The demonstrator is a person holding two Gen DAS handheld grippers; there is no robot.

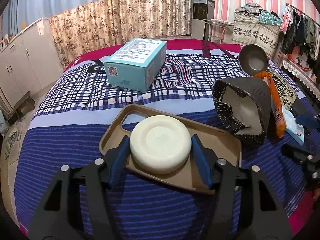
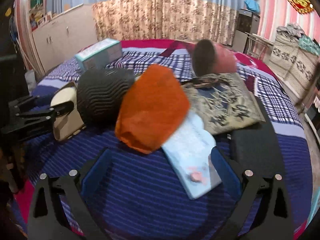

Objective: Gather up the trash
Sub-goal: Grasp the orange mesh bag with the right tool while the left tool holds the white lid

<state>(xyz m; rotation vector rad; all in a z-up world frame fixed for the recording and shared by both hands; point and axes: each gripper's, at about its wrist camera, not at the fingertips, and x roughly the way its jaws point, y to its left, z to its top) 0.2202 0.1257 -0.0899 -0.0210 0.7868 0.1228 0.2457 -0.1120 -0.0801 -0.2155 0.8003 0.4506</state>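
Trash lies clustered on the bed [image 1: 66,140]: left tool [image 1: 160,148] clenched on a white puck [image 1: 160,142] over a brown phone case [image 1: 220,146], near the bed's front edge. Only the left view shows the crumpled cup's [image 1: 242,108] white inside. Right tool [image 2: 160,166] gapes over bare blanket, blue packet [image 2: 192,160] against its right finger.

A cream-white round puck [image 1: 160,144] sits on a tan phone case [image 1: 216,140]. The bed cover [image 1: 80,132] is blue-striped and plaid, red-edged. The box [image 1: 136,64] is teal, the wrapper [image 2: 152,108] orange, the pack [image 2: 192,156] pale blue, the curtain [image 1: 120,22] floral beige.
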